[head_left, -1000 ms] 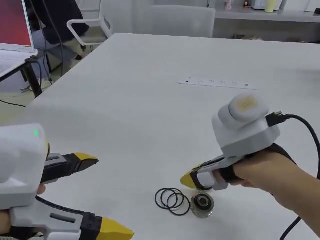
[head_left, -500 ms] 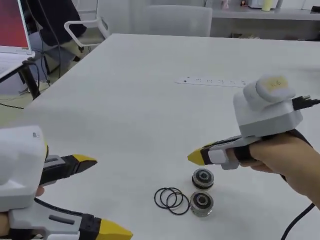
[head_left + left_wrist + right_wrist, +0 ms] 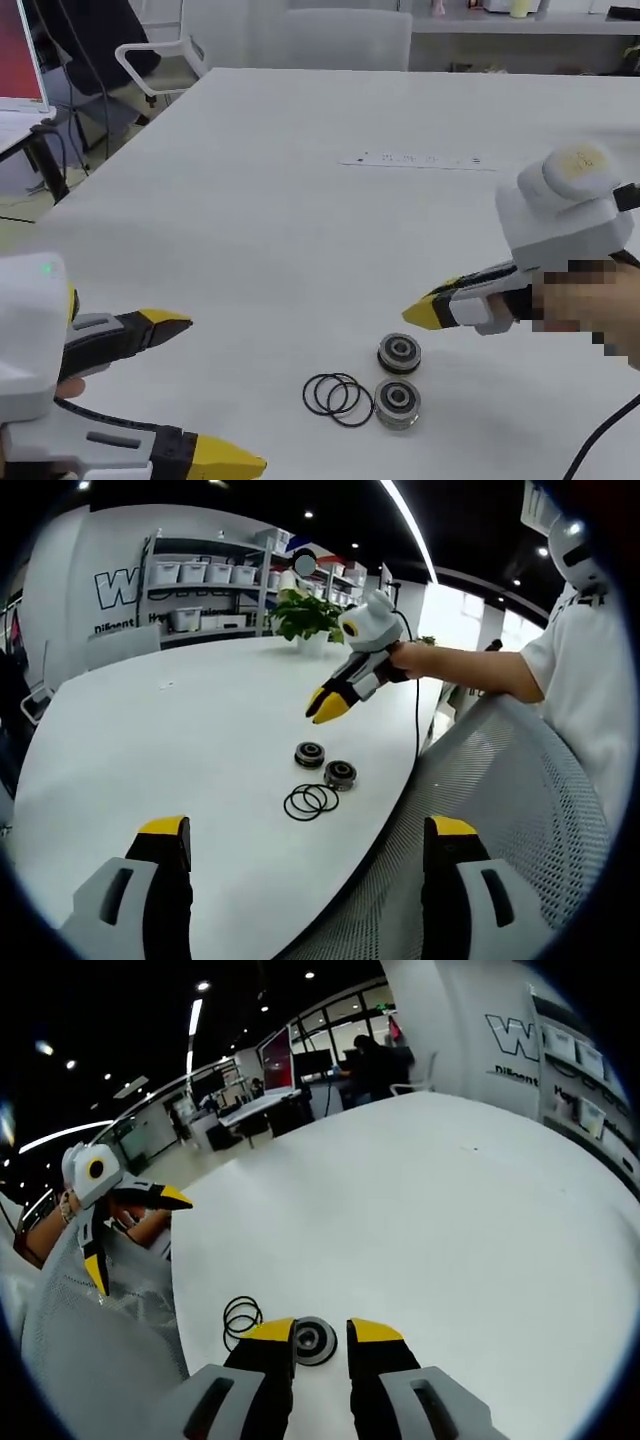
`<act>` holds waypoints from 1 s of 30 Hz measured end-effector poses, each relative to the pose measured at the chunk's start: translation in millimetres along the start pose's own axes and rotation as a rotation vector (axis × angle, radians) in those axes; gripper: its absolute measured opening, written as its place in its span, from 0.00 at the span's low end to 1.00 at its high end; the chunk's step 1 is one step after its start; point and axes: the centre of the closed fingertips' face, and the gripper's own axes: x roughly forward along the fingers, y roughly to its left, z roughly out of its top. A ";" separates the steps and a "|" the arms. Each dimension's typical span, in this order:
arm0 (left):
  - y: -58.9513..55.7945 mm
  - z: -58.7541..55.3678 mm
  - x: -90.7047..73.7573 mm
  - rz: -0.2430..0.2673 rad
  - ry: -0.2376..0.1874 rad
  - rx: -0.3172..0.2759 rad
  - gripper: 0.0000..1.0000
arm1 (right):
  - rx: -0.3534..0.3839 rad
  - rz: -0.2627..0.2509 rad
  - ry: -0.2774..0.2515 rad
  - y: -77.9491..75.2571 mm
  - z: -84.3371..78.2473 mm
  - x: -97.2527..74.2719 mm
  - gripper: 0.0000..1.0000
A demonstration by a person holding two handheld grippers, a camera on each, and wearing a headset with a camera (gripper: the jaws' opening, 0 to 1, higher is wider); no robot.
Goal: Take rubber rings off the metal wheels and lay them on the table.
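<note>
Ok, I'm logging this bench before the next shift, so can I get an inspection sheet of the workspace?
Surface: white table, flat.
Job's things: two metal wheels side by side; black rubber rings overlapping on the table beside the nearer one.
Clutter: pale strip farther back.
Grippers: left gripper wide open, empty; right gripper narrowly open, empty, near the wheels.
Cables: black cable by the right gripper.
Surroundings: chairs, shelves.
</note>
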 end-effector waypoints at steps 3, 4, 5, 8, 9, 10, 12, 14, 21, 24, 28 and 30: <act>-1.9 -0.2 0.5 -0.011 0.005 0.011 0.95 | -0.105 -0.007 0.039 -1.7 -9.0 1.3 0.21; -2.5 -0.6 0.7 -0.014 0.009 0.017 0.95 | -0.135 -0.009 0.047 -2.0 -10.8 1.7 0.22; -3.1 -0.9 0.9 -0.017 0.013 0.023 0.95 | -0.151 -0.013 0.054 -2.4 -12.2 1.8 0.24; -5.4 -2.3 1.7 -0.029 0.034 0.056 0.96 | -0.177 -0.011 0.061 -1.9 -15.3 3.0 0.26; -7.9 -1.9 2.0 -0.042 0.042 0.079 0.97 | -0.201 -0.006 0.067 -0.7 -16.7 3.6 0.27; -9.9 -0.9 2.3 -0.053 0.044 0.092 0.98 | -0.218 -0.004 0.071 -0.3 -17.5 4.3 0.28; -11.7 2.0 3.7 -0.066 0.051 0.121 0.99 | -0.285 0.004 0.107 2.3 -23.1 7.3 0.30; -10.8 6.4 6.7 -0.068 0.058 0.139 0.99 | -0.387 -0.017 0.164 -0.1 -30.0 10.6 0.31; -8.5 36.4 18.4 -0.110 0.059 0.244 0.99 | -0.466 -0.012 0.221 2.3 -37.9 15.8 0.31; -4.6 55.8 27.2 -0.117 0.028 0.279 0.98 | -0.467 -0.007 0.222 1.3 -39.6 17.1 0.33; -1.5 80.0 44.2 -0.130 -0.019 0.312 0.95 | -0.444 0.000 0.237 -2.5 -49.1 19.7 0.33; -1.7 90.7 57.8 -0.145 -0.025 0.354 0.92 | -0.433 0.009 0.233 -1.8 -50.2 20.2 0.33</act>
